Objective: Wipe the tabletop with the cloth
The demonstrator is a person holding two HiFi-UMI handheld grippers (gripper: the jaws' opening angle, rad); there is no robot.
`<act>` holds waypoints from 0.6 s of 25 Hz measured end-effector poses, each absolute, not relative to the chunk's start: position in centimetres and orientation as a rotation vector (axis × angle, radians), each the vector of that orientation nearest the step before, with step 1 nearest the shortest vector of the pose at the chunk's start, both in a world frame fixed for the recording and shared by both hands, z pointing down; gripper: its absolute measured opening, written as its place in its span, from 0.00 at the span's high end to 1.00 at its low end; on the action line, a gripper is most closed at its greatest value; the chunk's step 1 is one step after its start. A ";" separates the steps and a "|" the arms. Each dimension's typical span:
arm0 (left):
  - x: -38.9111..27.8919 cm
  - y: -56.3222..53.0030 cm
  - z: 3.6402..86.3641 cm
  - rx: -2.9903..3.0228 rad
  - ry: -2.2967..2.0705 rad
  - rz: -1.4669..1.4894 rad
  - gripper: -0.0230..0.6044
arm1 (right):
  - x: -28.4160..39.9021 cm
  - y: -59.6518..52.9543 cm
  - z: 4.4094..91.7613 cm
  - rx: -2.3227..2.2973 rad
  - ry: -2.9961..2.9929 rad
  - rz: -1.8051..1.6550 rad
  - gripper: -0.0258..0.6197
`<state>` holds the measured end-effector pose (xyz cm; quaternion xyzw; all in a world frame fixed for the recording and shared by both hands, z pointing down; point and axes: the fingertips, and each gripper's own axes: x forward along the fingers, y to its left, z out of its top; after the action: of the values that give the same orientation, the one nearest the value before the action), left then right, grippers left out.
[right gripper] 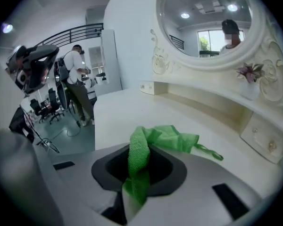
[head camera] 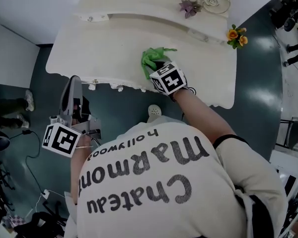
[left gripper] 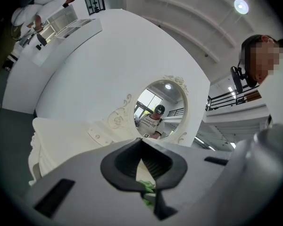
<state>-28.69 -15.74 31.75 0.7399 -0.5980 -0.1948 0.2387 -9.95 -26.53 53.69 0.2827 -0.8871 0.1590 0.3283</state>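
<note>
Wiping looks under way but far from closed out. The right tool (right gripper: 139, 164) is clamped on the green cloth (right gripper: 167, 138), a fold pinched between its jaws. The free end appears to rest bunched on the white tabletop (head camera: 104, 48), near the front edge and right of centre. We see no streaks, damp sheen or dirt line on the surface, so we cannot tell which part has been covered. We judge that the broad left half and the back strip under the mirror (right gripper: 205, 25) are left to do. The left tool (left gripper: 144, 166) hangs low by our left side, off the tabletop, its jaws drawn together at the tips with nothing held. Through the slit below the tips we glimpse only the tabletop and a fleck of the green cloth well beyond.

Containers are few. A small pale vase (right gripper: 250, 91) on the raised back shelf holds a purple flower (right gripper: 249, 72). A cluster of orange flowers (head camera: 237, 36) sits at the right end of the tabletop, and we cannot make out what holds it. A drawer front (right gripper: 266, 138) below the shelf is shut, so its contents are unknown.
</note>
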 end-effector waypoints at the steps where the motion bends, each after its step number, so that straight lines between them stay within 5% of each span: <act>1: -28.9 -15.7 31.9 2.023 -1.639 -0.534 0.95 | -9.9 -26.6 54.0 0.739 -2.315 0.390 0.84; 15: -26.8 -16.3 31.7 2.091 -1.481 -0.551 0.95 | -7.7 -26.4 54.3 0.837 -2.226 0.482 0.84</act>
<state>-26.77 -16.31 31.72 0.7710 -0.5460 -0.2031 0.2574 -7.65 -26.39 54.27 0.3232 -0.8594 0.1860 0.3499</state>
